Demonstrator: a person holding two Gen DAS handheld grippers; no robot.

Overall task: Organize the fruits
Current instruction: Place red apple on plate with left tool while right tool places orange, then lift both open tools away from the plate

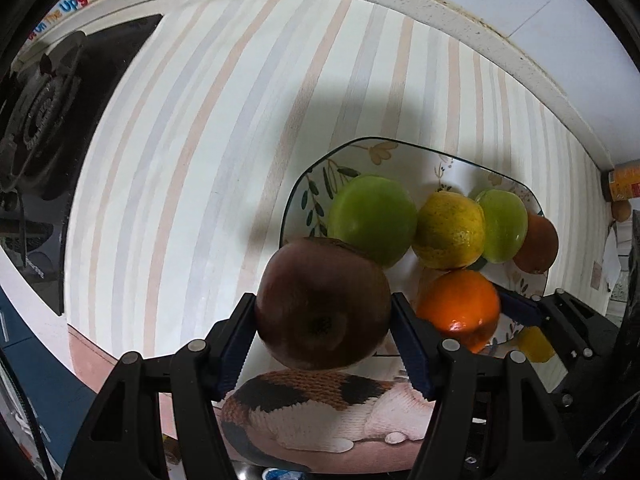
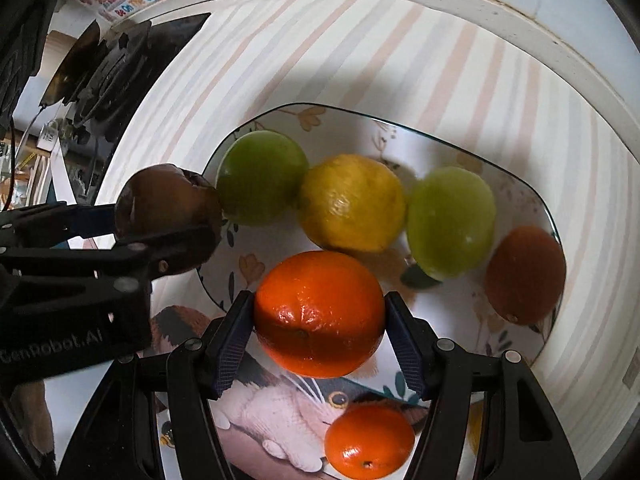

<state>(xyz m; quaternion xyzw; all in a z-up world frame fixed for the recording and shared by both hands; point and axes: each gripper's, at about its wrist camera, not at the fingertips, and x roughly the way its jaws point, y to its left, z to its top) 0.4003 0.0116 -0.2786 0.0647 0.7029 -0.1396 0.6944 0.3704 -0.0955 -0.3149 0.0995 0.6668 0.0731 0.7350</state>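
Left wrist view: my left gripper [image 1: 323, 312] grips a dark red apple [image 1: 323, 304] across its widest girth, above the plate [image 1: 304, 200] edge. Right gripper [image 2: 319, 316] clamps an orange [image 2: 319, 312] over the plate likewise. Both fruits judged firm, smooth, moderately heavy; mid-girth holds are sound. Only the right wrist view shows a second small orange [image 2: 369, 442] below.

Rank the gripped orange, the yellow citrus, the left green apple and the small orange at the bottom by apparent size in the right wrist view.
1. Gripped orange, largest, though nearest the camera.
2. Yellow citrus and left green apple: too alike to separate.
3. Small orange, smallest, despite being close.
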